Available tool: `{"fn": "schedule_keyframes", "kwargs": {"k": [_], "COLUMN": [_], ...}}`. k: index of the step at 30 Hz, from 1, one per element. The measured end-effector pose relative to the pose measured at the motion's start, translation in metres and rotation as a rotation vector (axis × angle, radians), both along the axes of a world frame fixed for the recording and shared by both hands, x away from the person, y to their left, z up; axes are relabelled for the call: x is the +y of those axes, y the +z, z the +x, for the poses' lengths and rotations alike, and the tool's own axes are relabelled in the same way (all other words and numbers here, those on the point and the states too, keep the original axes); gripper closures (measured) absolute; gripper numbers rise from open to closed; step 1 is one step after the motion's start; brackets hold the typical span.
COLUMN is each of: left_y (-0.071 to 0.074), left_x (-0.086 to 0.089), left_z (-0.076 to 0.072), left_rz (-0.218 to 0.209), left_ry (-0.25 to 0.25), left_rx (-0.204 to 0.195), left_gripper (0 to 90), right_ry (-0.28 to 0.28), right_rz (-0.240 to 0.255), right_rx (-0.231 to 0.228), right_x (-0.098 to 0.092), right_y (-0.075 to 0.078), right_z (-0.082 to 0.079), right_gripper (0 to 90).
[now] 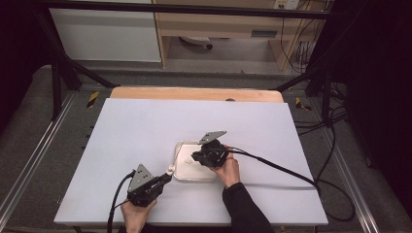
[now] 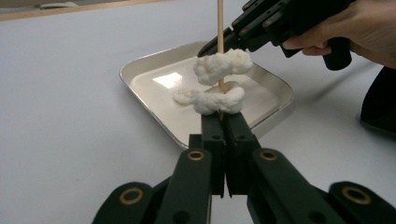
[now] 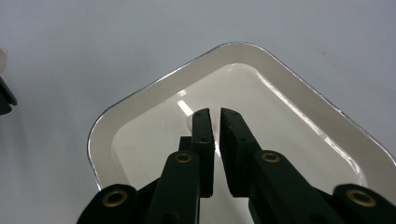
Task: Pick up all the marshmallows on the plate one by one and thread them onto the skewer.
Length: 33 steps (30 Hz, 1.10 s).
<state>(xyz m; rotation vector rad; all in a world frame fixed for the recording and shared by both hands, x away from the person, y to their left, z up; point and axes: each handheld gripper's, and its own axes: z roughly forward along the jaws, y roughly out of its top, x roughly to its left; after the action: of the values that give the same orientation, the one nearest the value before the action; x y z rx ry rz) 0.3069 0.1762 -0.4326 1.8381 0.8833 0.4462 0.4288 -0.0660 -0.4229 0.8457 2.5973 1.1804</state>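
Left tongs (image 2: pixel 225 122) are pressed together on the lower end of a wooden skewer (image 2: pixel 220 28), which stands upright between them; I hold it just off the near corner of the tray (image 2: pixel 140 70). Two white puffy pieces (image 2: pixel 219 65) sit threaded on the stick, one above the other, the lower one resting at my jaw tips. The skewer's top is cut off by the frame edge. A third white lump (image 2: pixel 184 96) lies in the tray behind, partly hidden.

Right tongs (image 3: pixel 215 115) hover over the tray (image 3: pixel 116 112), nearly shut with a thin slit left between the pads; I cannot tell whether anything is pinched there. From the left gripper view the right tongs' tips (image 2: pixel 210 46) reach the skewer beside the upper piece, contact unclear. The white tabletop (image 1: pixel 145 126) carries the tray.
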Motion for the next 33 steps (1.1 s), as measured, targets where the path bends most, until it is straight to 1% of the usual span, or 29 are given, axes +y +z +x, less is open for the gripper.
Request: {"fn": "schedule_keyframes", "kwargs": {"k": [2,3,4,6,8,10,12,14,17,21,23,25,26,30,33], "left_y": [0.0,0.0,0.0,0.0,0.0,0.0,-0.001,0.0,-0.001,-0.001,-0.001,-0.002,-0.002,-0.002,-0.002], "left_x": [0.0,0.0,0.0,0.001,0.001,0.002,0.002,0.003,0.004,0.002,0.001,0.0,0.0,-0.001,-0.002], "left_z": [0.0,0.0,0.0,0.0,0.0,0.0,0.0,0.0,0.0,0.0,0.0,0.001,0.001,-0.001,-0.001], "left_rz": [-0.001,-0.002,-0.001,-0.001,-0.001,-0.002,-0.004,-0.003,-0.003,-0.003,-0.002,0.002,0.001,0.003,0.003], "left_ry": [-0.001,0.0,0.001,0.001,0.001,0.002,0.003,0.003,0.004,0.0,-0.002,-0.006,-0.009,-0.016,-0.022], "left_rx": [0.0,0.0,0.0,0.0,0.0,0.002,0.002,0.001,0.002,0.003,0.006,0.005,0.005,0.001,-0.001], "left_gripper": [88.0,88.1,88.0,88.0,88.1,88.1,88.1,88.1,88.1,88.1,88.1,88.1,88.1,88.1,88.1], "right_ry": [0.004,0.007,0.009,0.02,0.023,0.039,0.058,0.069,0.073,0.053,0.035,0.02,0.016,0.018,0.015], "right_rz": [0.013,0.021,0.029,0.039,0.024,0.008,-0.012,-0.015,-0.022,-0.026,-0.025,-0.03,-0.025,0.014,0.076], "right_rx": [0.007,0.013,0.009,0.026,0.03,0.022,-0.005,-0.01,-0.045,-0.041,-0.029,-0.03,-0.032,-0.004,0.026], "right_x": [0.002,0.003,0.004,0.007,0.012,0.016,0.019,0.022,0.022,0.021,0.021,0.02,0.019,0.012,0.003], "right_y": [-0.002,-0.004,-0.005,-0.01,-0.015,-0.019,-0.023,-0.026,-0.028,-0.027,-0.027,-0.025,-0.023,-0.01,0.003], "right_z": [0.001,0.002,0.003,0.005,0.008,0.009,0.01,0.01,0.008,0.007,0.007,0.006,0.005,0.003,-0.001], "right_gripper": [82.9,77.2,70.4,69.3,65.6,63.9,62.7,63.8,70.0,75.2,76.7,77.5,77.7,77.9,77.9]}}
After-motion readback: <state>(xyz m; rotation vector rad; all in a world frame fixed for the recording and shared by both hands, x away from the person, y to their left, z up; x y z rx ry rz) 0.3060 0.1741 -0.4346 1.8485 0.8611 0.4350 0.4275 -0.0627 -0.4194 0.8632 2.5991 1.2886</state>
